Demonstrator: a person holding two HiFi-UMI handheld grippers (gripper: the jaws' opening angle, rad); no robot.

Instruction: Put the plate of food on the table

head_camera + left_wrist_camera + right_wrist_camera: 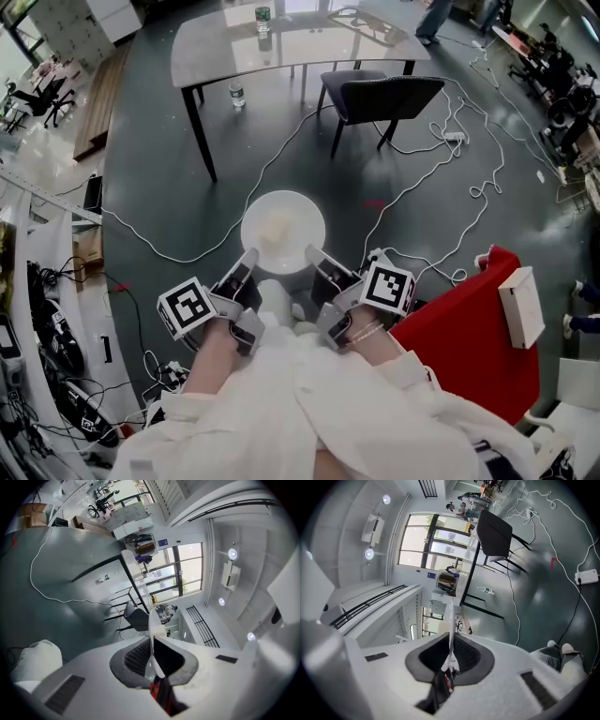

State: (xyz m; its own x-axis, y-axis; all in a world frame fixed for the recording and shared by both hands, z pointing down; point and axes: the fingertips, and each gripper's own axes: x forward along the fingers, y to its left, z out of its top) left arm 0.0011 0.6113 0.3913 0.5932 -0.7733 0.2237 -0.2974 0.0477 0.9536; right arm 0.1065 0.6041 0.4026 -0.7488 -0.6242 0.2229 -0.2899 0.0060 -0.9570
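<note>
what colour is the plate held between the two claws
The plate is plain white; the head view shows it best.

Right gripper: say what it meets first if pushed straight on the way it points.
The right gripper is shut on the plate rim, so the plate goes with it. Past that the way looks free until the table, probably its near edge; depth is unclear.
</note>
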